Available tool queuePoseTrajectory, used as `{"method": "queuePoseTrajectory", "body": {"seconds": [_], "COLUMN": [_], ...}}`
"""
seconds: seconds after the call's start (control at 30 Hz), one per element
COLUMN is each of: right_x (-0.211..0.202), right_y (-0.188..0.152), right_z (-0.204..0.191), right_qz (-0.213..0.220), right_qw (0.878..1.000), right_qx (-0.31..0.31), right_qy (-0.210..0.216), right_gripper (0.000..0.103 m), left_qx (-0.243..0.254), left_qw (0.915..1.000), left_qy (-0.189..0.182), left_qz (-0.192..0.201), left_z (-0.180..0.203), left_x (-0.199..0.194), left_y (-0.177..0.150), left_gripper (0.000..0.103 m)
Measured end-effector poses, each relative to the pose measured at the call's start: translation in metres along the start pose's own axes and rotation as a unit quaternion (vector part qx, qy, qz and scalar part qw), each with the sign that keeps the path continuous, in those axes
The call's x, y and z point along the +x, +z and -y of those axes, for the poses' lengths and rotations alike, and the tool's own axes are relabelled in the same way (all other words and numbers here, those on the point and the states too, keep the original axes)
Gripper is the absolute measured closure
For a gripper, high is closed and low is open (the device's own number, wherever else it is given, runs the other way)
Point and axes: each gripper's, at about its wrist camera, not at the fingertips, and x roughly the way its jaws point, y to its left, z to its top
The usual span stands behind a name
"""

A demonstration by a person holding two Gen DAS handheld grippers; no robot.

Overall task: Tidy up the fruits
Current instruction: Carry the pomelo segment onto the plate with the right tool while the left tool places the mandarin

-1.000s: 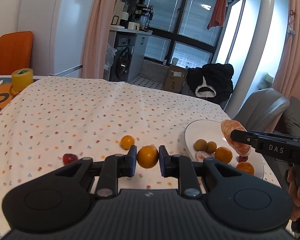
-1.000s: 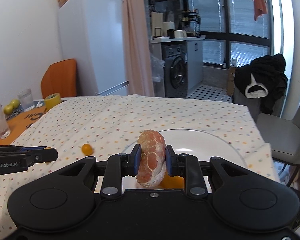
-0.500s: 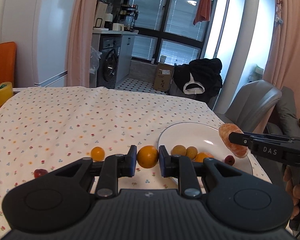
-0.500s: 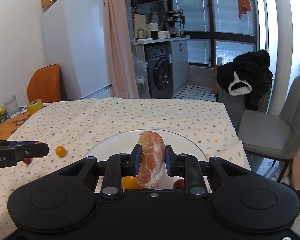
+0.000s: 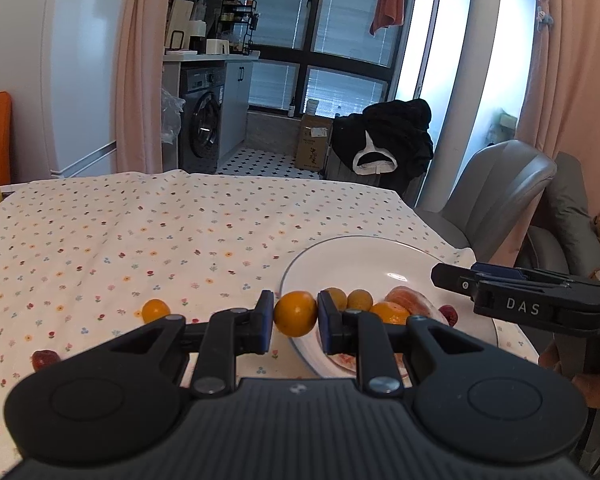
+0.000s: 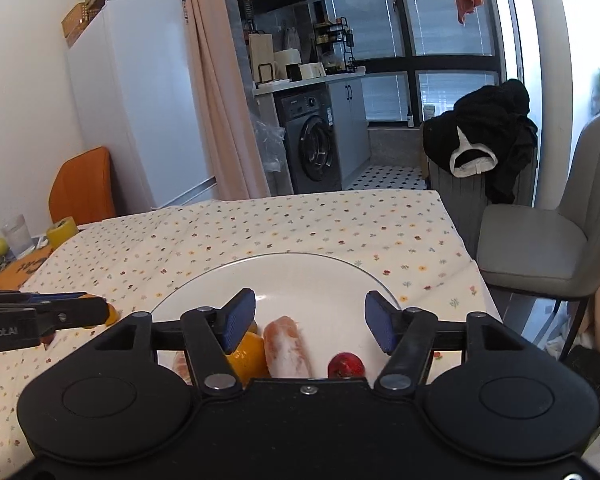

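Here, a small orange (image 5: 296, 314) is clamped between the pads of the left gripper (image 5: 293, 322), held at the near-left rim of the white plate (image 5: 364, 256). The right gripper (image 6: 309, 318) is spread wide w/ nothing held, above the peeled citrus piece (image 6: 286, 346) lying on the plate. Step in hand, judged: orange delivery. Next, a shift over the plate & release are called for; two fruits are left on the cloth.

Tall white fridge (image 6: 140, 100) at left w/ grey front-load washer (image 6: 316, 148) beside; big dark-framed windows (image 5: 340, 40) behind; grey padded chair (image 6: 548, 240) at right.
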Motion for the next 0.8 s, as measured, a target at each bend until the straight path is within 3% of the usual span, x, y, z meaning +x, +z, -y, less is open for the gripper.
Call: {"method": "queuePoseTrajectory", "body": {"seconds": [0.17,0.47,0.8], "right_x": [-0.007,-0.012,-0.012], "right_y": [-0.004,-0.006,-0.005], "right_z": [0.01,0.016,-0.006], "right_qz": [0.001,0.005,0.005], "right_qw": [1.0,1.0,1.0], "right_qx": [0.011,0.028,0.014], "right_qy": [0.003,0.004,0.023], "right_gripper": [0.042,0.042,0.036], "left_qx": [0.004,-0.01,-0.029], "left_qw": [0.9998,0.9998,0.9992], "left_qy": [-0.011,-0.005,0.025], "left_qz": [-0.014,-0.017,0.008], "left_z": [0.01,0.004,-0.023], "left_x": [0.01,0.007,-0.02], "left_y": [0.0,0.001,0.001], "left_gripper": [0.082,0.072,0.041]}}
